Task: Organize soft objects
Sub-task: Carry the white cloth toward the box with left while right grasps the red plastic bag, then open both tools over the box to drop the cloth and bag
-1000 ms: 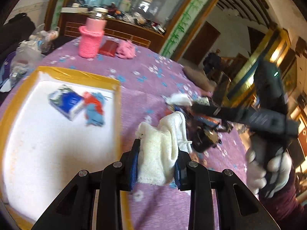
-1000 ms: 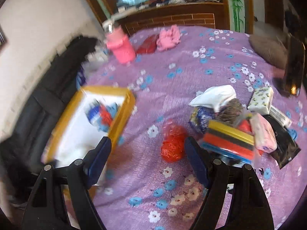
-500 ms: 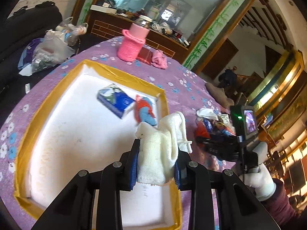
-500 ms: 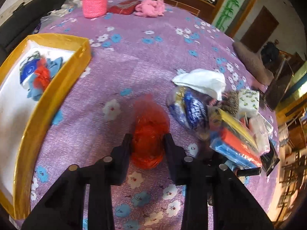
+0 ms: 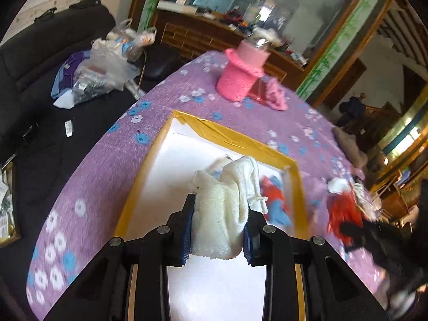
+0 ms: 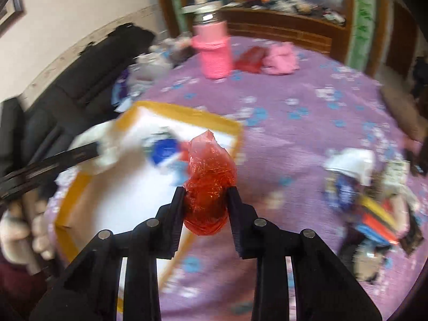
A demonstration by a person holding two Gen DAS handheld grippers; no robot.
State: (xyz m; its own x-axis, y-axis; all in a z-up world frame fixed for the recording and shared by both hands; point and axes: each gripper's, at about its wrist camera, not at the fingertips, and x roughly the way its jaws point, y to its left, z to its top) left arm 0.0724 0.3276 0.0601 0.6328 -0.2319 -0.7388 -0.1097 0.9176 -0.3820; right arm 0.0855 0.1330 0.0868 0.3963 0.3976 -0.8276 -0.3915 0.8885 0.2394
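Left claw (image 5: pixel 217 236) is clamped on a cream knitted cloth (image 5: pixel 223 208), holding it up over the white floor of the yellow-rimmed tray (image 5: pixel 235 136), toward the tray's far right corner. That cloth looks light and floppy, folding over the pads; pinched mid-bunch like this it should drop cleanly once let go. Right claw (image 6: pixel 206 203) is squeezed on a crumpled red plastic bag (image 6: pixel 210 176), carried above the tray's right edge. The bag reads as nearly weightless, crinkly and slick, so gripping the thick wad, not a loose flap, looks the safer hold. Already lying in the tray: a blue tissue pack (image 6: pixel 164 151) and a red-and-blue soft item (image 5: pixel 275 200). Further along the purple flowered desk (image 6: pixel 307 101), a mixed pile of goods (image 6: pixel 374 195) waits near the right edge.
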